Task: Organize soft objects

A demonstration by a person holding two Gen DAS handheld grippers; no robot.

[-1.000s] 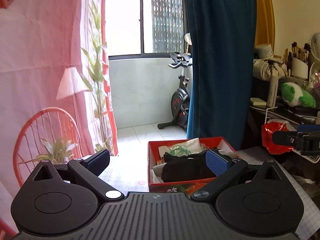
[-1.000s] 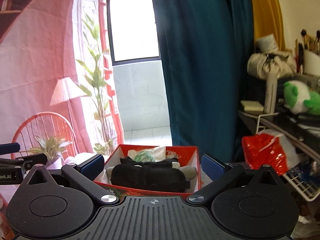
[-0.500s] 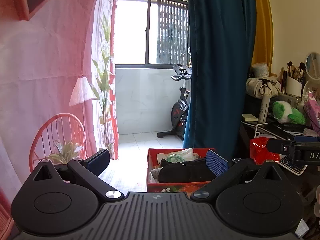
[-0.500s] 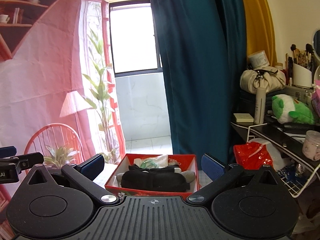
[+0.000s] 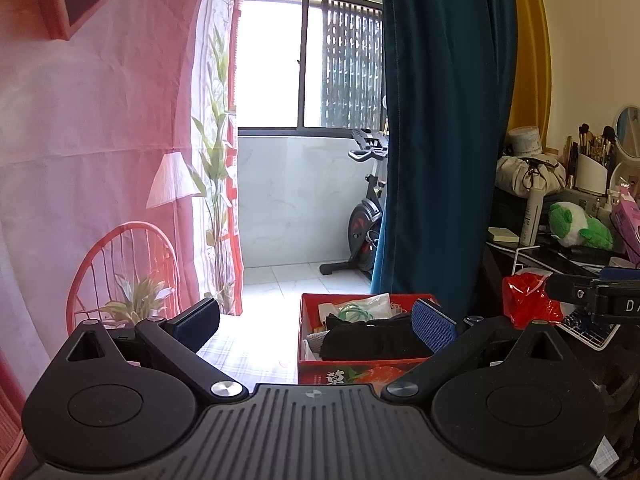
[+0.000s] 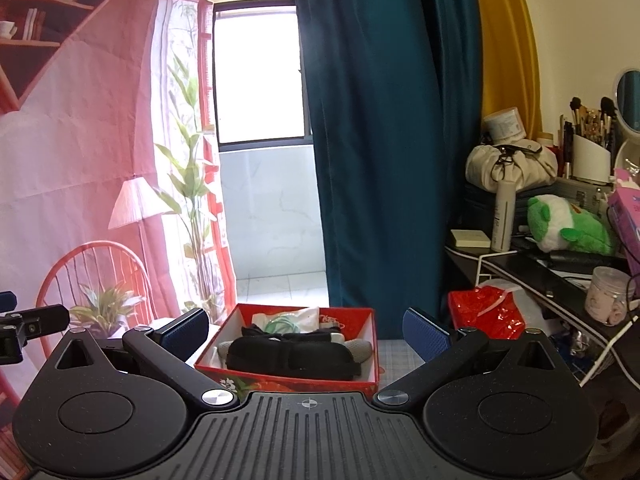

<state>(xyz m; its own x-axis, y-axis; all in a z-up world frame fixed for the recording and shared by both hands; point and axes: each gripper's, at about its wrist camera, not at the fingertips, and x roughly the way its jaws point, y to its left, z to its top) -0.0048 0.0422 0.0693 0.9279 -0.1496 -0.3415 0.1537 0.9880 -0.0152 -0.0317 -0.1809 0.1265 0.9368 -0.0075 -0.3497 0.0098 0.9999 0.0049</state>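
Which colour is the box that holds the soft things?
Red; the box shows best in the right wrist view.

Checked-cloth table (image 5: 244,354) (image 6: 394,354) with red box (image 5: 360,372) (image 6: 374,354) on it.

Over the last second both cameras have pulled back and tilted up from the red box (image 5: 362,374). In the left wrist view the box, which filled the lower middle a second ago, now looks smaller and sits lower, and more of the window (image 5: 310,62) and ceiling shows above it. The right gripper (image 5: 592,298), at the right edge, has dropped lower in that view. In the right wrist view the box (image 6: 298,384) also looks smaller, and the wall shelves (image 6: 44,20) at upper left and a clear jar (image 6: 608,300) at right have come into sight.
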